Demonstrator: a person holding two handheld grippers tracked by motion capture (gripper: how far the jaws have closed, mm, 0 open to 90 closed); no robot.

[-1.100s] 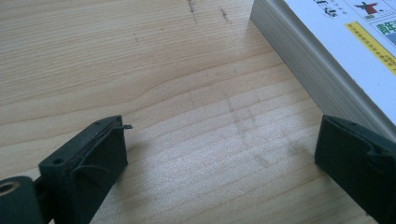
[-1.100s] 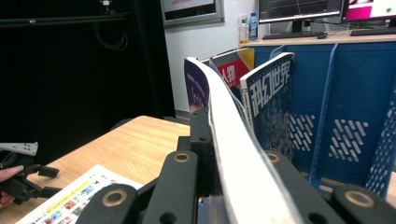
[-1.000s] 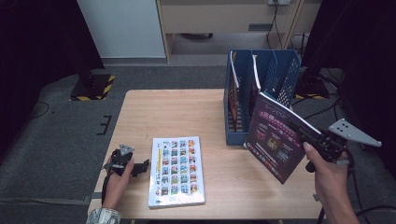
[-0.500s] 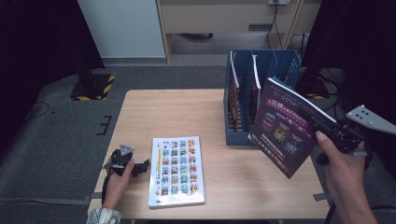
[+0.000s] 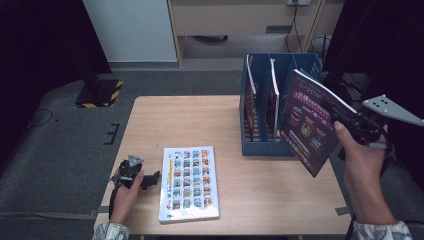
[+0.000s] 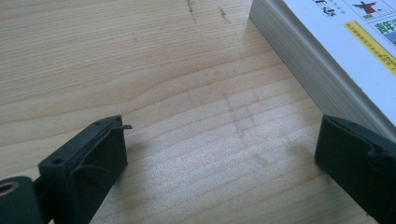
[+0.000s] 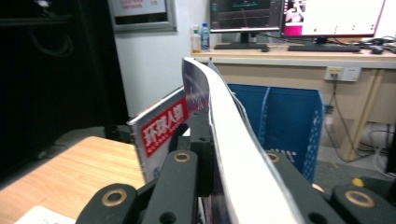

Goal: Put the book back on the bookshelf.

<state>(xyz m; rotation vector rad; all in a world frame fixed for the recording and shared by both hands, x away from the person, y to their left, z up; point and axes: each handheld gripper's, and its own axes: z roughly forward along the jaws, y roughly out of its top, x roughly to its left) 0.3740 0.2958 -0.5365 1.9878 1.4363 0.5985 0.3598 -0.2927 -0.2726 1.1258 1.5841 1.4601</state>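
My right gripper (image 5: 336,111) is shut on a dark purple magazine (image 5: 307,122), which hangs tilted in the air over the table's right edge, next to the blue file rack (image 5: 260,146). In the right gripper view the magazine's white page edge (image 7: 226,140) curves up between the jaws, with the rack (image 7: 289,121) behind it. Two magazines (image 5: 272,95) stand in the rack. A white book with a grid of pictures (image 5: 190,182) lies flat at the front. My left gripper (image 5: 152,179) rests open on the table just left of it; its jaws straddle bare wood (image 6: 187,116) with the book's edge (image 6: 303,60) beside the right jaw.
The wooden table (image 5: 190,125) ends close behind the rack and to the right of it. A red-titled magazine (image 7: 163,126) leans in the rack's near slot. Desks with monitors (image 7: 243,9) stand farther back.
My right hand has lifted the magazine up and to the right, away from the tabletop, and tilted it more. The left hand and the white book have stayed put.
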